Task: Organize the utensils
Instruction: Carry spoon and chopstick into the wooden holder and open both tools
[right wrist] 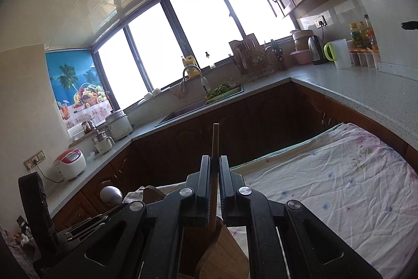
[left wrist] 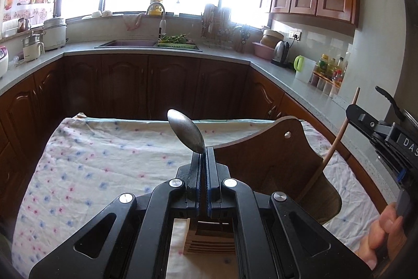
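Black jaws of the left gripper (left wrist: 203,156) are seen closest in the left wrist view, pressed together on the neck of a metal spoon (left wrist: 186,131), whose bowl stands up and leans a little to the left above the fingertips. Just to the right of it a wooden utensil holder (left wrist: 271,148) with a curved back panel is placed on a table covered by a flowered cloth (left wrist: 91,161); slotted compartments of it are glimpsed under the gripper body, but how they are divided cannot be told. In the right wrist view the right gripper (right wrist: 214,169) is clamped on a thin wooden chopstick (right wrist: 215,143), which passes between the jaws, points upward, and goes down toward the holder below. The same stick is also seen at the right edge of the left view, slanted beside the holder, with a hand on the handle of that gripper. Both utensils are judged to be on their way into the holder, not yet released. To do this step well, each utensil should be brought over a free compartment before it is lowered, with its lower end first. The spoon should be tilted nearer to upright, so its handle is not caught on the rim. The jaws should be opened only when the lower end is inside, and one utensil at a time is safer, because the two grippers are near each other.
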The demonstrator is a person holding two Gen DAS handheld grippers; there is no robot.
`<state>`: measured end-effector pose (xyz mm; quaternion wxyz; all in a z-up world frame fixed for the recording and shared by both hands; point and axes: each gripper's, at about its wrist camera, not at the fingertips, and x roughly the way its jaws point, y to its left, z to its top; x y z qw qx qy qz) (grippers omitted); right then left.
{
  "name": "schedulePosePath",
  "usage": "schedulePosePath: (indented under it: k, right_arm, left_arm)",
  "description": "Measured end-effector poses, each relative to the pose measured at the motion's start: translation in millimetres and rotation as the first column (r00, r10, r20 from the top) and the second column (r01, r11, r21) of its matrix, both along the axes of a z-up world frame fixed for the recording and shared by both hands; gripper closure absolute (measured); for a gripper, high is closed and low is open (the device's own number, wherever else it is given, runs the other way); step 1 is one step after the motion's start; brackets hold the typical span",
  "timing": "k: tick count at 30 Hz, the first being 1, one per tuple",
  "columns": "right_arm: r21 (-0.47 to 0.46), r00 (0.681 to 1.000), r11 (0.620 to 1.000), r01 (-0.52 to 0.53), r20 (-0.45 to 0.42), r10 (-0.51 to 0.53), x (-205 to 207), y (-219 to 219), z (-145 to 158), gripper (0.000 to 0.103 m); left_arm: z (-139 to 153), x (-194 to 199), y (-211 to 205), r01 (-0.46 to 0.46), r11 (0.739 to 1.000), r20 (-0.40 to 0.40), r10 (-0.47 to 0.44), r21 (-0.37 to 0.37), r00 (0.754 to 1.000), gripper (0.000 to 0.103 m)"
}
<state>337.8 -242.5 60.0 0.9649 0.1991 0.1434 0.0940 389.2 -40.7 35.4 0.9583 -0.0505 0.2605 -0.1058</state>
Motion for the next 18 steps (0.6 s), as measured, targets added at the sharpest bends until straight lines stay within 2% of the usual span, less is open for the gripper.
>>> schedulePosePath:
  k: [11, 12, 14, 15, 16, 17, 18]
  right_arm:
    - [-0.012, 0.999, 1.000, -0.008, -0.032, 0.008, 6.3, -0.4, -0.3, 0.096]
    - [-0.011, 0.999, 1.000, -0.013, -0.034, 0.012, 6.4, -0.3, -0.5, 0.092]
    - [-0.004, 0.999, 1.000, -0.018, -0.038, 0.017, 6.5, -0.8, 0.1, 0.092]
    - [-0.001, 0.999, 1.000, -0.017, -0.041, 0.017, 5.8, -0.6, -0.2, 0.090]
    - [0.004, 0.999, 1.000, -0.018, -0.042, 0.018, 5.2, -1.6, 0.0, 0.087]
    - [0.009, 0.999, 1.000, -0.017, -0.043, 0.017, 4.1, -2.7, 0.5, 0.078]
    - [0.019, 0.999, 1.000, -0.020, -0.040, 0.021, 2.4, -3.9, 1.2, 0.063]
  left_arm:
    - [2.5, 0.1, 2.3, -0.003, 1.000, -0.007, 0.003, -0.010, 1.000, 0.101]
    - [3.9, -0.7, 2.3, -0.003, 1.000, -0.005, 0.003, -0.009, 1.000, 0.100]
    - [6.5, -1.7, 2.0, 0.001, 1.000, -0.005, -0.001, -0.008, 1.000, 0.095]
    - [8.0, -3.1, 2.1, 0.002, 1.000, -0.002, -0.002, -0.009, 1.000, 0.085]
    - [9.7, -5.0, 2.6, -0.002, 1.000, 0.003, 0.002, -0.008, 1.000, 0.069]
    - [11.3, -7.5, 2.9, -0.010, 1.000, 0.010, 0.010, -0.006, 1.000, 0.064]
    - [12.8, -10.1, 3.5, -0.014, 1.000, 0.018, 0.014, -0.008, 1.000, 0.056]
